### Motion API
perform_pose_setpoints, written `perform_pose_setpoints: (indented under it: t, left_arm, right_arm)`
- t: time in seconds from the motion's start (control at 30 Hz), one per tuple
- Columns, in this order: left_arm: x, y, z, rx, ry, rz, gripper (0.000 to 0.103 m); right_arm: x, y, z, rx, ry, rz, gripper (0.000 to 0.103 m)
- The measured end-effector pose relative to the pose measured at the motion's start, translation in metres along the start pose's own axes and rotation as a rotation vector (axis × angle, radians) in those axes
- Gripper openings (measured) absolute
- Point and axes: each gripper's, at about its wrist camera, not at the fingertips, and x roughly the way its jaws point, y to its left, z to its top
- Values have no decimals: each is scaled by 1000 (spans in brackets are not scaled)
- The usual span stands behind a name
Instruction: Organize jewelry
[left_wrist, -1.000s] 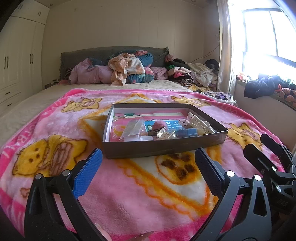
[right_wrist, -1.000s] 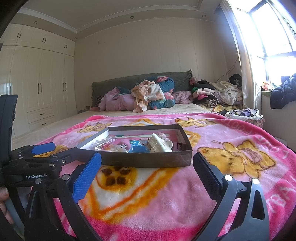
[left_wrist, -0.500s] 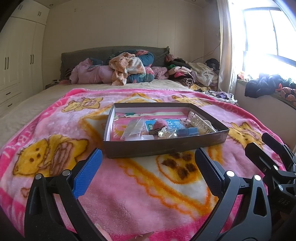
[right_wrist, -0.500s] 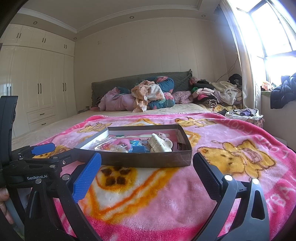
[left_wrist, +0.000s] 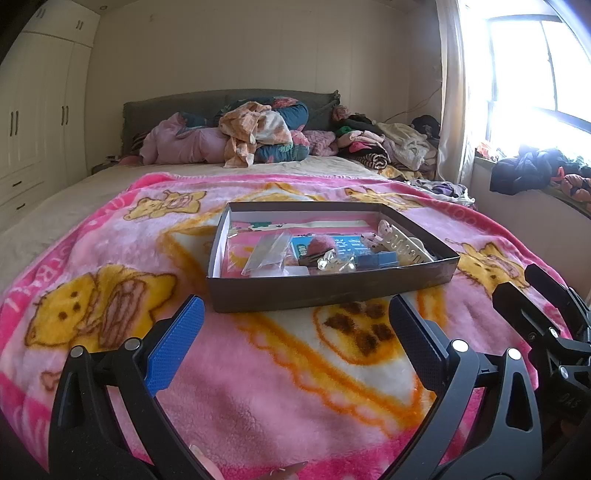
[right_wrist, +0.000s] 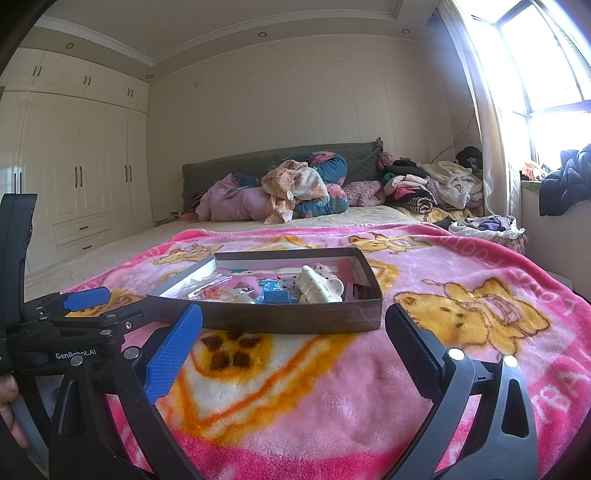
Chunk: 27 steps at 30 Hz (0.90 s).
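- Both tongs, left gripper (left_wrist: 293, 332) and right gripper (right_wrist: 293, 332), spread wide with nothing in them, hovering low over the pink blanket (left_wrist: 258, 387), probably lining up.
- Just beyond sits the box (left_wrist: 325, 291), jewelry bits piled toward its right side, white hair clip (right_wrist: 317, 288) on top.

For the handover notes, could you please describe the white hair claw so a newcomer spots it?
On the pink blanket sits a dark shallow box. At its right end lies the white hair claw, the only long, toothed piece there.
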Motion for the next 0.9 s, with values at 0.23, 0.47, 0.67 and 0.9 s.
perform_pose_setpoints:
  t: [0.23, 0.47, 0.67, 0.9]
  left_arm:
    - [1, 2, -4, -2, 8, 3, 91]
    - [1, 1, -4, -6, 8, -4, 91]
    - [3, 2, -7, -11, 17, 4, 91]
    - [7, 7, -7, -34, 39, -3, 91]
  right_arm:
    - [0, 0, 0, 2, 0, -1, 97]
    - [0, -1, 0, 3, 1, -3, 97]
    - [0, -4, 0, 12, 7, -10, 97]
    - [3, -10, -1, 37, 24, -34, 97]
